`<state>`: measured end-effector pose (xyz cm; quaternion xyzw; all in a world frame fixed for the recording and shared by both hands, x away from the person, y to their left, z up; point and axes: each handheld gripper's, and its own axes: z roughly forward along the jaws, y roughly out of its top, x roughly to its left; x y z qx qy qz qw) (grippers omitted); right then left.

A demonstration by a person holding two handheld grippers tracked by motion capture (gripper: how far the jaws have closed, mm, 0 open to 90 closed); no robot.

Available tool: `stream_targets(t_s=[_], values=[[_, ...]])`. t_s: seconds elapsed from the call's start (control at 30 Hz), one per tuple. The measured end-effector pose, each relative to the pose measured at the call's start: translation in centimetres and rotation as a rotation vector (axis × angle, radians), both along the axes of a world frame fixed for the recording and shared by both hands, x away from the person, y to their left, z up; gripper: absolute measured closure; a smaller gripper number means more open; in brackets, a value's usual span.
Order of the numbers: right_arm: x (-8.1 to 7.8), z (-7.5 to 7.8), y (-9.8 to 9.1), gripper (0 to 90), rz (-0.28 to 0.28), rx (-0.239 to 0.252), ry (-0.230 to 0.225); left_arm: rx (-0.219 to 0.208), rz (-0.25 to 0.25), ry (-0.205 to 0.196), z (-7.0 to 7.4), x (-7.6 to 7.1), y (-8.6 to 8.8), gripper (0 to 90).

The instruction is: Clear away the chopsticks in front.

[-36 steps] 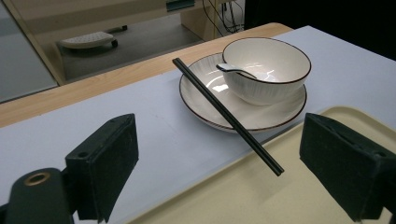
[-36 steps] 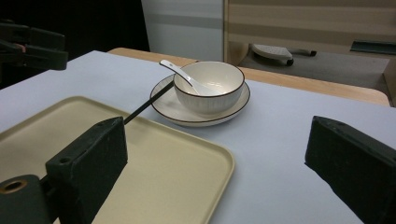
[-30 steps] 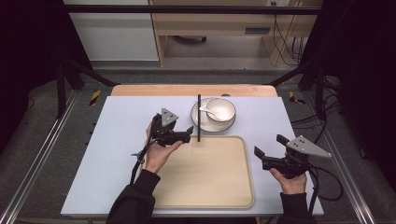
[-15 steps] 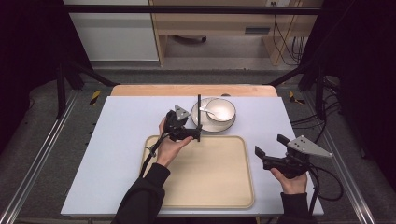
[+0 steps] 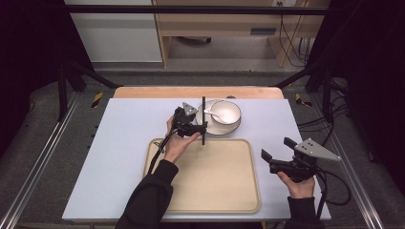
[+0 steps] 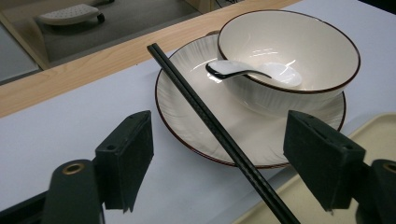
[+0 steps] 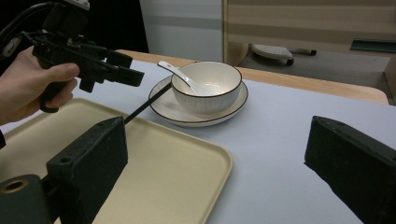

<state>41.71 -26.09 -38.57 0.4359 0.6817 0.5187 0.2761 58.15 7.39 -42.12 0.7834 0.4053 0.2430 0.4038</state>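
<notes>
High view: left gripper (image 5: pixel 198 128) straddling black chopsticks (image 5: pixel 203 119) leaning on plate (image 5: pixel 217 130), jaws closing but not yet gripping; right gripper (image 5: pixel 277 153) waiting released near tray (image 5: pixel 210 191)

Pair of black chopsticks (image 6: pixel 219 133), laid parallel and touching: far ends resting on left rim of white plate (image 6: pixel 187 121), near ends on far edge of beige tray (image 5: pixel 239 200)
</notes>
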Motion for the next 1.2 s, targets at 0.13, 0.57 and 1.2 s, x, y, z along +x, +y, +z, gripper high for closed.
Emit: stream_targets(t_s=[0.13, 0.57, 1.2], values=[[0.0, 0.0, 0.0, 6.1, 0.0, 0.001, -0.001, 0.014, 0.007, 0.019, -0.6, 0.5, 0.1, 31.2], [0.1, -0.1, 0.0, 6.2, 0.002, 0.007, 0.009, 0.027, 0.006, 0.059, -1.8, 2.5, -0.7, 48.3], [0.2, -0.1, 0.0, 6.4, 0.007, 0.008, 0.005, 0.032, -0.028, 0.084, -3.3, 3.0, -1.7, 72.7]])
